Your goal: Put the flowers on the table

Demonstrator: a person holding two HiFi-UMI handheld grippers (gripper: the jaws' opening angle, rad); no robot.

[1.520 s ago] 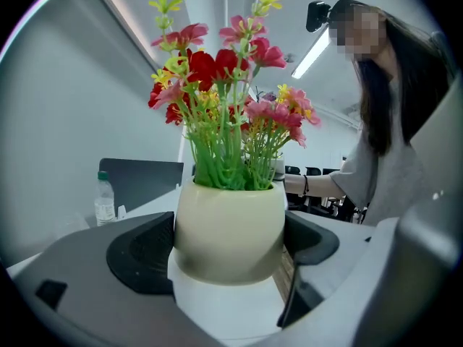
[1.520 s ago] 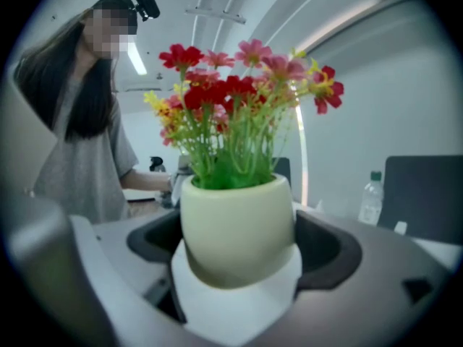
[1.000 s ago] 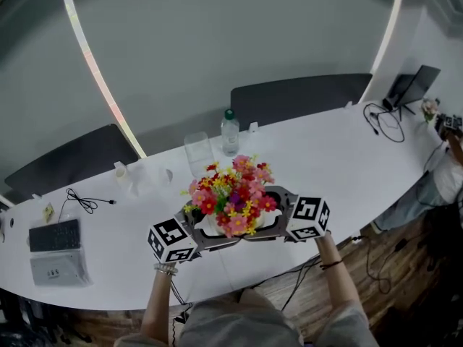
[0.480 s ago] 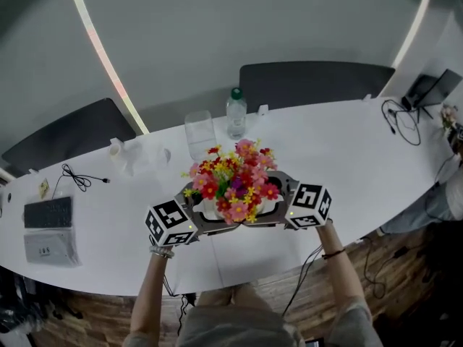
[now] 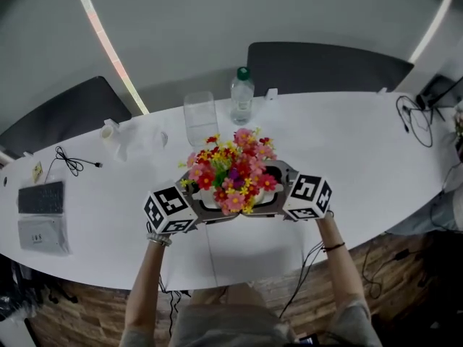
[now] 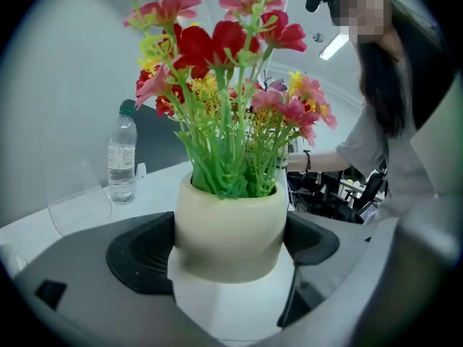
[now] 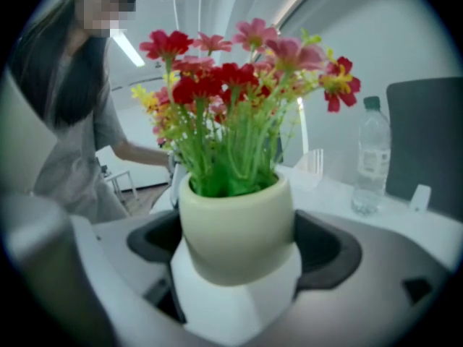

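L gripper [image 5: 205, 208] and R gripper [image 5: 273, 194] are clamped on the pot [image 6: 230, 230] from opposite sides, jaws pressed to its walls. Pot is held upright, flowers [image 5: 231, 176] up, w/ the table [image 5: 347, 143] directly below; contact can't be told. No writing is legible; bottle [image 5: 241, 96] label is too small.

Head cam steep down; L/R cams close, share pot [image 6: 230, 226]
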